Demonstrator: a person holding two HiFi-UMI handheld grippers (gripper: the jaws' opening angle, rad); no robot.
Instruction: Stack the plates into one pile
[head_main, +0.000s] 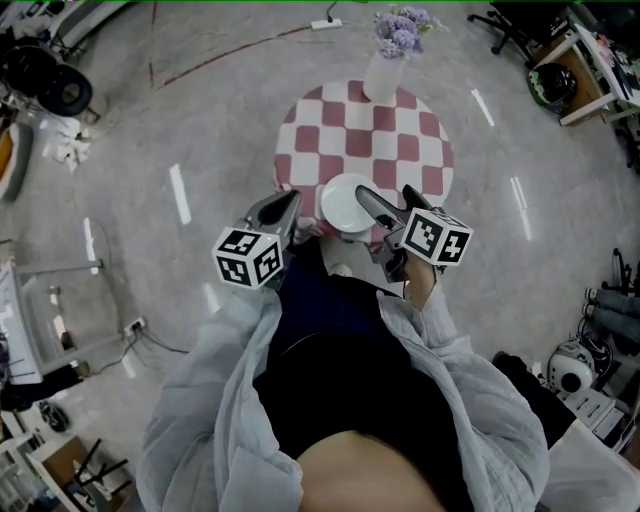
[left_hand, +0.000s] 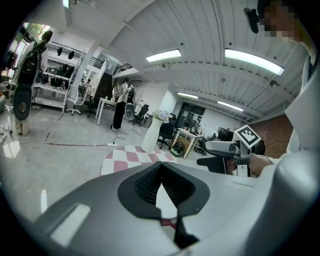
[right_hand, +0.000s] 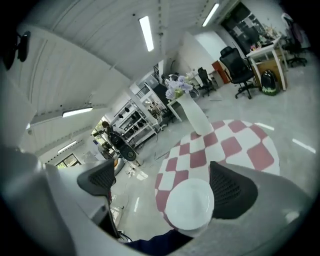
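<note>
Left gripper (head_main: 294, 198) jaws together, right gripper (head_main: 384, 192) jaws wide apart, both empty.

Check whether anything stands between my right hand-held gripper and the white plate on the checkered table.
Nothing visible does. The right hand-held gripper is open just above the white plate at the near edge of the table, with only air between them. The vase stands at the far edge, out of the way.

The tablecloth (head_main: 400, 140) looks like soft cloth with red and white squares. The white plates (head_main: 345, 203) at its near edge look smooth and shiny. The white vase (head_main: 380, 78) at its far edge looks smooth and dull. The grey floor (head_main: 200, 130) around it is hard and glossy.
</note>
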